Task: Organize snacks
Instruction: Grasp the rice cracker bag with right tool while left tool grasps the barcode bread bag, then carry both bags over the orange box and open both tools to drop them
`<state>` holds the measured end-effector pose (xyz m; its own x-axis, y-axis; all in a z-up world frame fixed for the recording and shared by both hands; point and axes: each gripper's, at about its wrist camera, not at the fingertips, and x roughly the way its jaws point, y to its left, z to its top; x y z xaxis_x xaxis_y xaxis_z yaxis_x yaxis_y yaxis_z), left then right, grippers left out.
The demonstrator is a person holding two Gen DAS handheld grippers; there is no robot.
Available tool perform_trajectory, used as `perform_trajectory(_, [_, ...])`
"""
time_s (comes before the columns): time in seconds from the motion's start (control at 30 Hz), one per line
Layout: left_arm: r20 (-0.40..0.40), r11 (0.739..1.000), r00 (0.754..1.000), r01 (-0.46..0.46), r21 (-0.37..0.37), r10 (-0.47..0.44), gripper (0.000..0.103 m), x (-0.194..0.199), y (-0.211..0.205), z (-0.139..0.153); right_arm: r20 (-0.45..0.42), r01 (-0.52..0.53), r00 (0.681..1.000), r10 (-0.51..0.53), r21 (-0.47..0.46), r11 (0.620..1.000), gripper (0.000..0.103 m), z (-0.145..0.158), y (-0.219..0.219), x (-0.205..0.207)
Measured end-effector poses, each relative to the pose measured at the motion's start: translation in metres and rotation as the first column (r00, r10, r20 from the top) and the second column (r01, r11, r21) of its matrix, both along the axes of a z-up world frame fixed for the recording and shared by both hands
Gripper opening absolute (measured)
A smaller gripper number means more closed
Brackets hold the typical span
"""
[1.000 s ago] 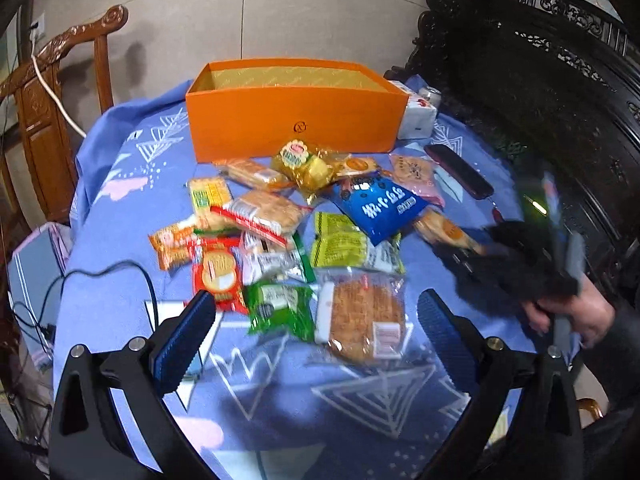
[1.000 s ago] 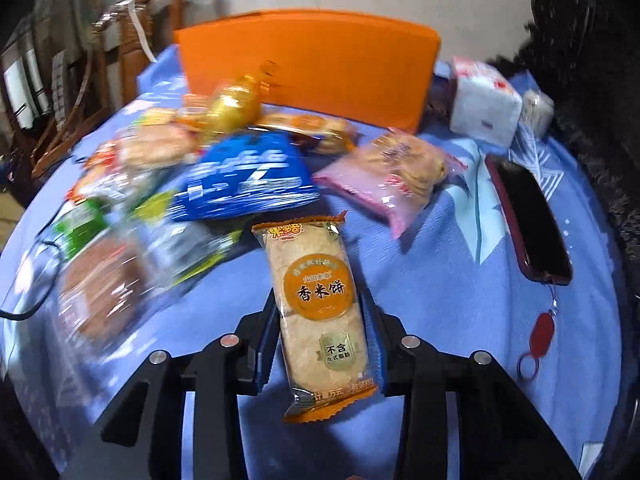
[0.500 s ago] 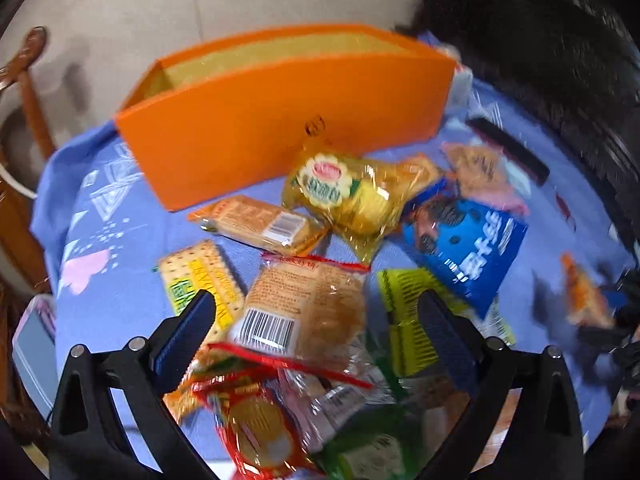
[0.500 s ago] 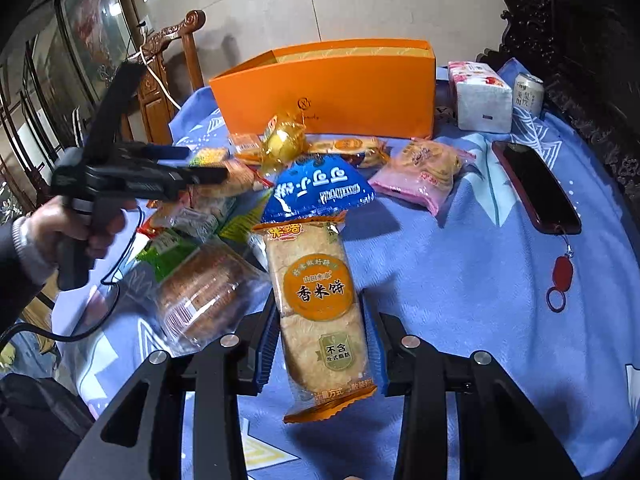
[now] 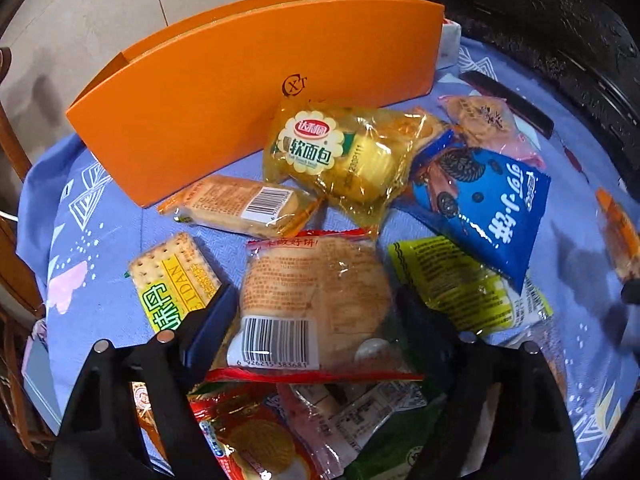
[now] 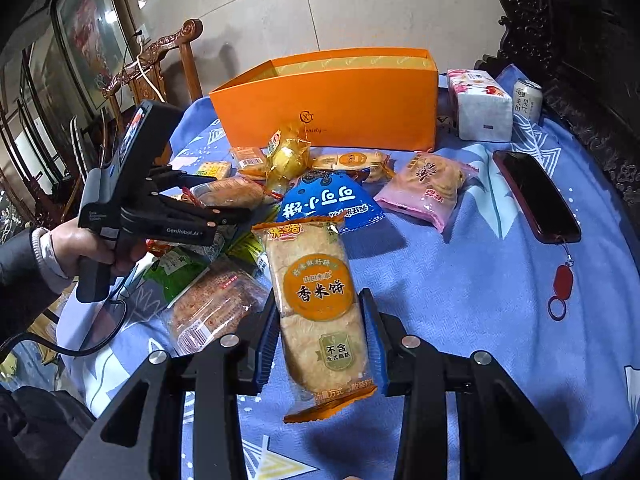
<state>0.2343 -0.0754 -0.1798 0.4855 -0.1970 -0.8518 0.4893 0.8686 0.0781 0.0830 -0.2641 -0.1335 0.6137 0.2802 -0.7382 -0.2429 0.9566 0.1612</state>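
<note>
Since a second ago, when it hung high over the whole pile, the left gripper (image 5: 316, 316) has dropped low over the snacks on the blue table (image 5: 100, 220), and its jaws have just been closing in. A round bread pack (image 5: 316, 300) with red ends now sits between its blue pads. The pads look close to both sides of the pack, but I cannot tell if they press on it yet. So this looks like the start of a grab, with the pack not lifted yet.

Behind the pile stands the orange box (image 5: 240, 96), open at the top. That is likely where the snacks should go. Around the bread pack lie a cracker pack (image 5: 172, 280), a yellow bun pack (image 5: 340, 156) and a blue cookie bag (image 5: 492, 208).

Over on the right, the right gripper (image 6: 322, 344) is clamped tight on a long rice cake pack (image 6: 316, 300). It holds the pack up off the table, nearer than the box. It has hardly moved. Both hands may soon carry a snack to the box.
</note>
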Motion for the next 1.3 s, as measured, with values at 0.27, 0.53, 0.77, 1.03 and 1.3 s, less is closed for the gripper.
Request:
perform_trajectory(0.27, [-0.063,0.998,0.998,-0.022,-0.061,0.018,0.081,0.011,-0.003,-0.004,0.003,0.019,1.000,-0.019,-0.028,0.999,0.039,0.004,0.005,-0.006])
perform_trajectory(0.53, [-0.020,0.990,0.998,-0.064,-0.128,0.061,0.070,-0.007,0.010,0.008,0.043,0.053,0.998,-0.051,-0.032,0.998,0.039,0.020,0.008,-0.015])
perform_trajectory(0.77, [0.073,0.962,0.988,-0.116,-0.247,0.138,0.070,-0.048,0.044,0.053,0.065,0.042,0.997,-0.040,-0.020,0.999,0.039,0.032,0.019,-0.008])
perform_trajectory(1.03, [0.211,0.919,0.950,-0.142,-0.367,0.231,0.070,-0.031,0.072,0.144,0.217,0.057,0.974,-0.063,0.038,0.998,0.039,0.087,0.029,0.050])
perform_trajectory(1.3, [0.264,0.920,0.922,-0.183,-0.347,0.283,0.070,0.069,0.063,0.198,0.315,0.083,0.944,-0.097,0.057,0.995,0.039,0.139,0.029,0.171])
